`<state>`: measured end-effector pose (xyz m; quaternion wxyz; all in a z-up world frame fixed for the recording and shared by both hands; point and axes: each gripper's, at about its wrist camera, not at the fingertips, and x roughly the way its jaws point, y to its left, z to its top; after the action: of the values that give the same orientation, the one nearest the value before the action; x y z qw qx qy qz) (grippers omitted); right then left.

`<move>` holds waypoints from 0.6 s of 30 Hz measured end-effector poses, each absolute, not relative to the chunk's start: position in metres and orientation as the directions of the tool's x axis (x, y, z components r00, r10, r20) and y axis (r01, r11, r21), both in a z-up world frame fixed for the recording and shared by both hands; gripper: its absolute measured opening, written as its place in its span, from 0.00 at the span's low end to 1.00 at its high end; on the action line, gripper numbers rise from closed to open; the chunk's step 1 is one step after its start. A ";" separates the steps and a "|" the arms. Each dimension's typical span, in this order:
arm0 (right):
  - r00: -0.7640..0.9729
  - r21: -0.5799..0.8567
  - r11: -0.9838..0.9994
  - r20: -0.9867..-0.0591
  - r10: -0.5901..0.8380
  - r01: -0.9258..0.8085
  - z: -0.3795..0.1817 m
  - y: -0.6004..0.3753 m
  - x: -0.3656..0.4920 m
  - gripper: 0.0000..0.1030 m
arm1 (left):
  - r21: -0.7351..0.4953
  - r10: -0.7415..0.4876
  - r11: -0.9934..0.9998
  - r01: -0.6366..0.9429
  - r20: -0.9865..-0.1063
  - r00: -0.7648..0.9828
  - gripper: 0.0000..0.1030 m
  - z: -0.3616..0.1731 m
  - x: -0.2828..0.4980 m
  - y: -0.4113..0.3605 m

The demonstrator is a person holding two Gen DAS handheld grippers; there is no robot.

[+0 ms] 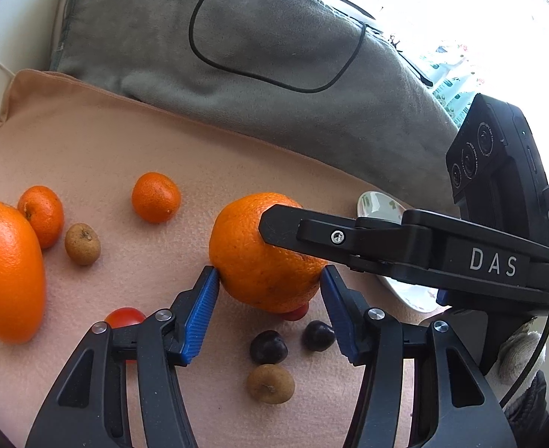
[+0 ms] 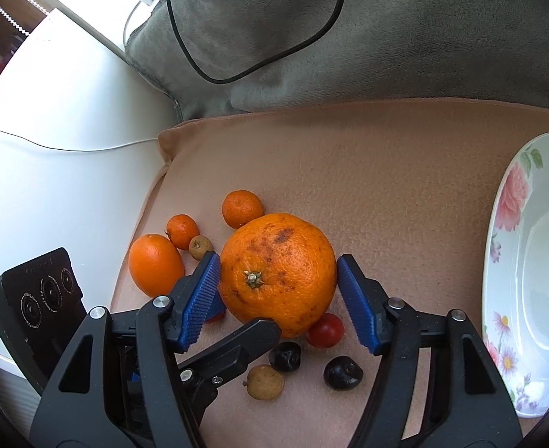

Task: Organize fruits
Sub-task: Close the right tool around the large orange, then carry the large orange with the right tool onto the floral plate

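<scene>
A big orange (image 1: 263, 257) (image 2: 278, 272) sits on the beige mat (image 1: 99, 149) (image 2: 386, 186). My left gripper (image 1: 270, 280) has its blue pads against both sides of it. My right gripper (image 2: 278, 272) also closes its blue pads (image 2: 199, 295) on the same orange; its black finger (image 1: 312, 231) shows across the fruit in the left wrist view. Around it lie another orange (image 1: 5, 272) (image 2: 155, 265), two mandarins (image 1: 156, 197) (image 1: 42, 215), two cherry tomatoes (image 1: 125, 317) (image 2: 325, 330), two dark fruits (image 1: 269, 347) (image 1: 317, 335) and two brown longans (image 1: 82, 243) (image 1: 270, 383).
A white floral bowl (image 2: 528, 272) (image 1: 379, 205) stands on the mat's right side. A grey cushion (image 1: 237, 56) (image 2: 386, 37) with a black cable (image 1: 274, 82) lies behind. A white surface (image 2: 50, 130) borders the mat's left edge.
</scene>
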<state>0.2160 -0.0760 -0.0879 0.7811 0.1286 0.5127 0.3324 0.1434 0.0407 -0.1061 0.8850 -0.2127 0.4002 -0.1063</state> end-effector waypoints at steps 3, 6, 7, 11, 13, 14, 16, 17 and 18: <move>0.270 0.537 0.748 -0.710 0.651 -0.391 -0.081 -0.084 0.212 0.66 | -0.458 -0.363 0.888 0.033 -0.656 0.662 0.54 -0.100 0.141 0.034; 0.287 0.534 0.751 -0.704 0.650 -0.389 -0.076 -0.094 0.207 0.66 | -0.455 -0.370 0.889 0.049 -0.650 0.664 0.54 -0.095 0.140 0.026; 0.293 0.533 0.752 -0.703 0.648 -0.388 -0.074 -0.098 0.205 0.66 | -0.455 -0.373 0.889 0.056 -0.648 0.664 0.54 -0.094 0.140 0.023; 0.320 0.516 0.766 -0.704 0.634 -0.384 -0.068 -0.113 0.199 0.66 | -0.457 -0.394 0.885 0.084 -0.641 0.658 0.54 -0.091 0.140 0.013; 0.333 0.510 0.773 -0.704 0.627 -0.377 -0.065 -0.122 0.196 0.66 | -0.458 -0.403 0.884 0.097 -0.638 0.656 0.54 -0.090 0.141 0.005; 0.339 0.510 0.776 -0.703 0.625 -0.372 -0.064 -0.126 0.195 0.66 | -0.456 -0.407 0.884 0.106 -0.637 0.654 0.54 -0.088 0.141 0.000; 0.350 0.511 0.779 -0.700 0.622 -0.363 -0.063 -0.136 0.193 0.66 | -0.454 -0.416 0.883 0.120 -0.636 0.650 0.54 -0.087 0.141 -0.007; 0.355 0.510 0.782 -0.700 0.619 -0.358 -0.063 -0.141 0.191 0.66 | -0.454 -0.421 0.882 0.127 -0.636 0.646 0.54 -0.087 0.142 -0.011; 0.360 0.510 0.785 -0.700 0.617 -0.352 -0.062 -0.146 0.190 0.66 | -0.454 -0.426 0.881 0.135 -0.636 0.643 0.54 -0.086 0.143 -0.016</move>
<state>0.1897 -0.1459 -0.0622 0.8130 0.1376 0.4810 0.2978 0.1432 -0.0165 -0.0864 0.8871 -0.1860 0.3918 -0.1579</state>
